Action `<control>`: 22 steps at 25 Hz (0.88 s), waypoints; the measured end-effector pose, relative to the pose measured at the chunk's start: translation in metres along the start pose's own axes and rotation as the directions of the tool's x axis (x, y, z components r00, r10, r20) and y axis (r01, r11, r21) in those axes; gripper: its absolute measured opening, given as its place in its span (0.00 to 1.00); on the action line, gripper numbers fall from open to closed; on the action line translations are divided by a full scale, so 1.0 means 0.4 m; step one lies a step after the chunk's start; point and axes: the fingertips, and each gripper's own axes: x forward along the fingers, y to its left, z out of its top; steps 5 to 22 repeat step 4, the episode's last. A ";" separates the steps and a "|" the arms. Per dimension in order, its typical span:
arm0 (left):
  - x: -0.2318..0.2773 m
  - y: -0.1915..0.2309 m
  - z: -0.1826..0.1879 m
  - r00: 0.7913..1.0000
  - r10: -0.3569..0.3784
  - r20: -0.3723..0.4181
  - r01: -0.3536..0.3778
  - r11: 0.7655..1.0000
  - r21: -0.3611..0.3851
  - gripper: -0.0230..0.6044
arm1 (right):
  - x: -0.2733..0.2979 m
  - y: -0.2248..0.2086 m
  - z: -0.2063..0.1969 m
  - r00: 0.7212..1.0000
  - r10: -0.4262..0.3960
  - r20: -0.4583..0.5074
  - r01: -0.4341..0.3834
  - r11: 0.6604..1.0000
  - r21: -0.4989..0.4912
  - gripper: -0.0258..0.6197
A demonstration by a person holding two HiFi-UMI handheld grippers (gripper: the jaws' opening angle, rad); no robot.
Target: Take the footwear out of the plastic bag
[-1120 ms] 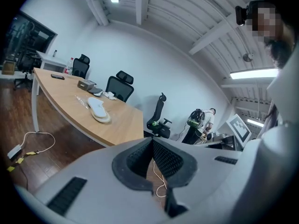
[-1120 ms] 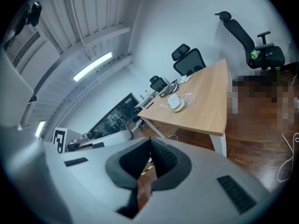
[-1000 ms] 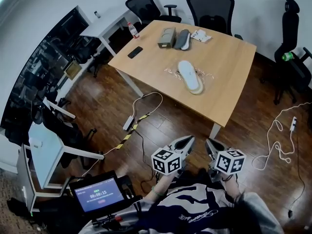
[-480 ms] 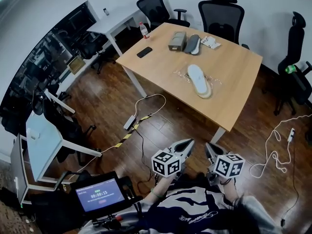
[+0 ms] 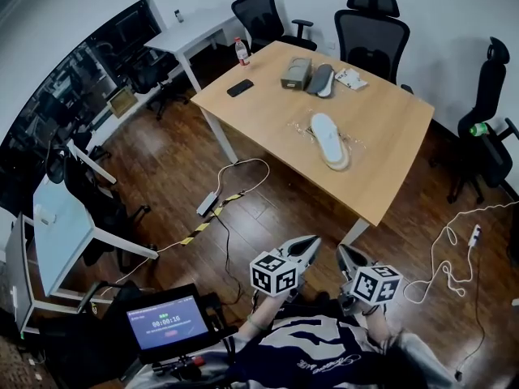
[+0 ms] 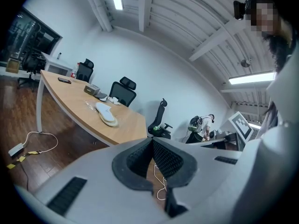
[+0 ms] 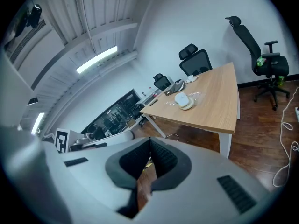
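Observation:
A white slipper (image 5: 328,140) lies inside a clear plastic bag (image 5: 350,128) on the wooden table (image 5: 389,160), far ahead of me. It also shows small in the left gripper view as the slipper (image 6: 106,114) and in the right gripper view as the slipper (image 7: 183,100). My left gripper (image 5: 306,244) and right gripper (image 5: 347,256) hang low near my body above the floor, well short of the table. Both are shut with nothing between the jaws, as seen at the left gripper (image 6: 152,141) and the right gripper (image 7: 150,142).
On the table's far end sit a grey box (image 5: 296,73), a dark insole (image 5: 321,79), a white packet (image 5: 350,77) and a phone (image 5: 240,87). Black office chairs (image 5: 371,31) ring the table. Cables (image 5: 235,177) and a power strip (image 5: 205,203) lie on the floor; white desks stand left.
The head view has shifted a little, so the table sits slightly lower and to the right. Both grippers stay shut and low near my body.

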 end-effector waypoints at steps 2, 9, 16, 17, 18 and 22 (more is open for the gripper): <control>0.003 0.000 0.004 1.000 0.000 0.007 0.000 1.000 0.002 0.04 | -0.001 -0.002 0.001 1.000 0.000 0.001 0.000 1.000 -0.006 0.02; 0.006 0.001 0.008 1.000 0.003 0.012 -0.003 1.000 0.004 0.04 | -0.002 -0.004 0.003 1.000 0.002 0.000 -0.002 1.000 -0.012 0.02; 0.006 0.001 0.008 1.000 0.003 0.012 -0.003 1.000 0.004 0.04 | -0.002 -0.004 0.003 1.000 0.002 0.000 -0.002 1.000 -0.012 0.02; 0.006 0.001 0.008 1.000 0.003 0.012 -0.003 1.000 0.004 0.04 | -0.002 -0.004 0.003 1.000 0.002 0.000 -0.002 1.000 -0.012 0.02; 0.006 0.001 0.008 1.000 0.003 0.012 -0.003 1.000 0.004 0.04 | -0.002 -0.004 0.003 1.000 0.002 0.000 -0.002 1.000 -0.012 0.02; 0.006 0.001 0.008 1.000 0.003 0.012 -0.003 1.000 0.004 0.04 | -0.002 -0.004 0.003 1.000 0.002 0.000 -0.002 1.000 -0.012 0.02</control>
